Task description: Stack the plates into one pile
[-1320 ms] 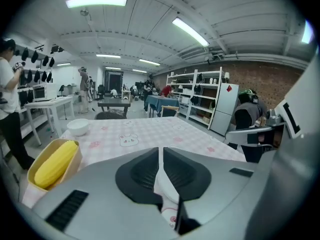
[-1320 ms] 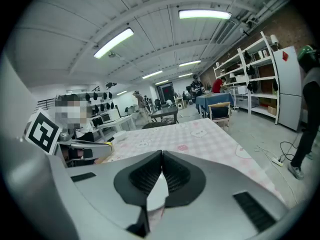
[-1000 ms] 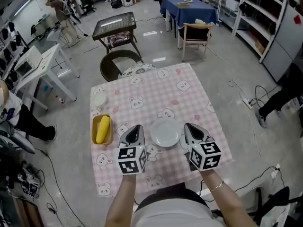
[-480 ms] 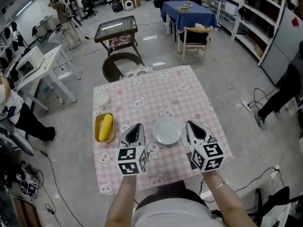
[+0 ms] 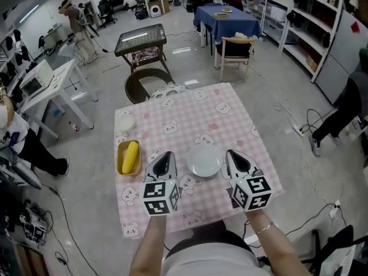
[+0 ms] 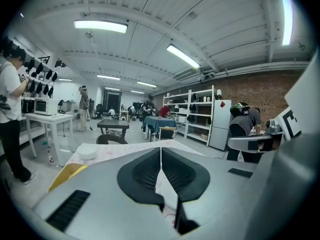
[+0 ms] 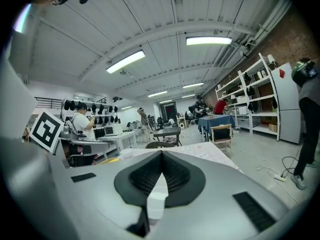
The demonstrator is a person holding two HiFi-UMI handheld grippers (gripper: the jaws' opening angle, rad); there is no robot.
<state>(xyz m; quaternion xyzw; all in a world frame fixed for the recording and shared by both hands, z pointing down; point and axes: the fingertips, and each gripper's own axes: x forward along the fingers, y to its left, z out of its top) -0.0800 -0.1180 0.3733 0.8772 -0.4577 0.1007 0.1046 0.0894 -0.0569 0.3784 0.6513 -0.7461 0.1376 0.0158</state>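
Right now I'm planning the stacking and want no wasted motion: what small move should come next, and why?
Probably open the left hand-held gripper: its jaws are shut on nothing, like those of the right hand-held gripper. The small white dish lies apart at the far left, away from the white plate between the grippers, and the left one is nearer it.

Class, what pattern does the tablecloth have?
The tablecloth is pink-and-white check with white bunny faces, clearest in the head view.
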